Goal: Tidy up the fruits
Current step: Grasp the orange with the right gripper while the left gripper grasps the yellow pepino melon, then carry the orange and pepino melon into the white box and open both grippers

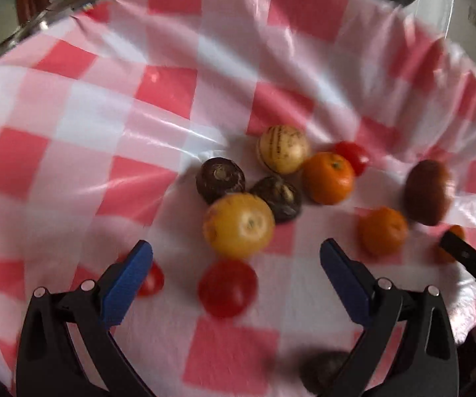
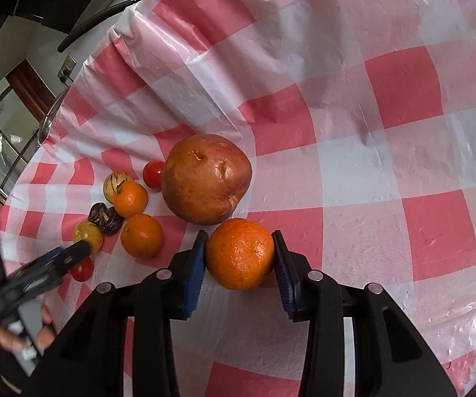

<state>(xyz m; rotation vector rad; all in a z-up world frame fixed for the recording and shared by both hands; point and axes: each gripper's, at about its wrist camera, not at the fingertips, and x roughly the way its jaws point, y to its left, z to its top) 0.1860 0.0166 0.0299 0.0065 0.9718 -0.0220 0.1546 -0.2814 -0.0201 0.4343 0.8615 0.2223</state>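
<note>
in the right wrist view, the left gripper [image 2: 72, 251] is seen blurred at the left edge, held by a hand [image 2: 23, 334] low in the corner, its tip just beside a yellow fruit [image 2: 87, 235] and a small tomato [image 2: 81, 269]. its jaws are seen spread wide in its own view, nothing between them, a tomato [image 1: 228, 287] lying just ahead. the fruit cluster is gathered left of centre on the checked cloth [image 2: 386, 172], near its crumpled left edge; broad open cloth is left to the right. a large reddish pear-like fruit [image 2: 206, 178] is laid with its long axis slanting, stem dimple toward lower right. just below it, an orange [image 2: 239, 253] is pinched between the blue pads [image 2: 195, 278] of the right gripper [image 2: 239, 258], which is angled downward.
</note>
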